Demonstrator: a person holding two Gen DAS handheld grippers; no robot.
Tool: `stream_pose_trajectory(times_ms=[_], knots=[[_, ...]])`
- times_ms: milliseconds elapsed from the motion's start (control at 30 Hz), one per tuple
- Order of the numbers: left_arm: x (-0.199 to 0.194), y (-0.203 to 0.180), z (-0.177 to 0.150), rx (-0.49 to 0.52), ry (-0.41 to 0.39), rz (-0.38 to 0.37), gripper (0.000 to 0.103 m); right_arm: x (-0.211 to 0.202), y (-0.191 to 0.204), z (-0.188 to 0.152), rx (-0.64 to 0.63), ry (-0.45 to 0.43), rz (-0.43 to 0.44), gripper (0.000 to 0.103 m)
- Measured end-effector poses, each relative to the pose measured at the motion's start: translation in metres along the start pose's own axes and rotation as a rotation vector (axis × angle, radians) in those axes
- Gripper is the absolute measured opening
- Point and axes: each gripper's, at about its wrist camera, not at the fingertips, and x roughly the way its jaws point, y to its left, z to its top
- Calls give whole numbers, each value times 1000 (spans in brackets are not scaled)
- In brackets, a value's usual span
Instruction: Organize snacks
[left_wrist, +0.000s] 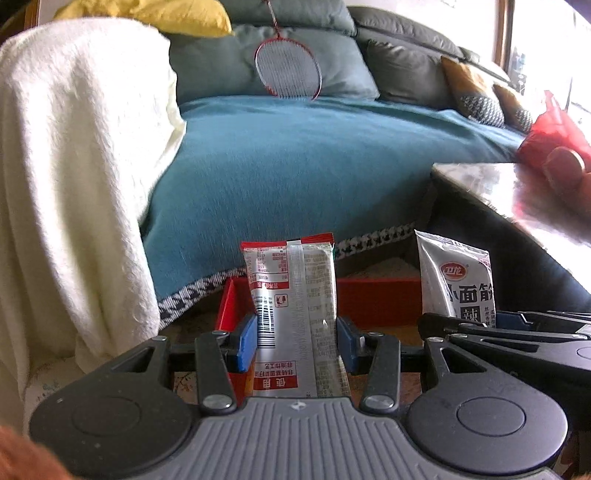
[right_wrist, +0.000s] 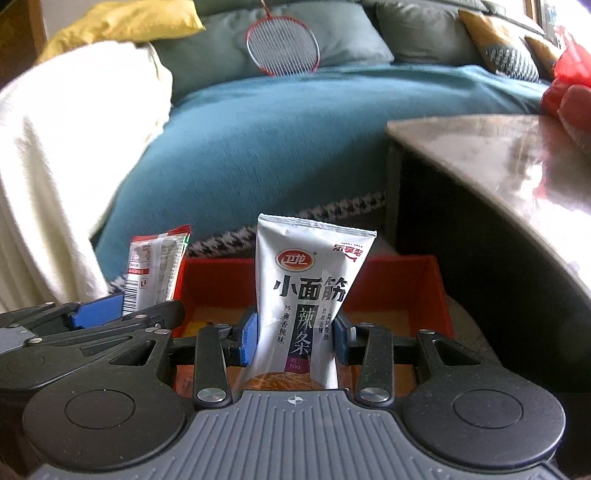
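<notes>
Left tool clamped on red-topped packet, right tool on silver packet; both above red box, beside worktop edge.

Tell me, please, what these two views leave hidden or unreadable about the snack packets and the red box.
- Red box floor: right wrist view, hidden behind the white packet and right gripper.
- Silver packet front: left wrist view shows only its back seam.
- Red bag contents: left wrist view, blurred and cut by the edge.
</notes>
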Motion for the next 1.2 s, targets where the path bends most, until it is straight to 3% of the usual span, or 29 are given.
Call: stream_pose_trajectory(times_ms=[567, 933, 1133, 1200], knots=[[39, 0, -24, 10, 126, 46, 37, 39, -2, -17, 24, 142, -12, 48], [49, 3, -28, 7, 169, 50, 38, 48, -1, -19, 29, 178, -19, 50], [53, 4, -29, 1, 183, 53, 38, 52, -1, -19, 32, 183, -28, 54], [54, 5, -30, 0, 189, 56, 39, 51, -2, -18, 33, 176, -36, 61]])
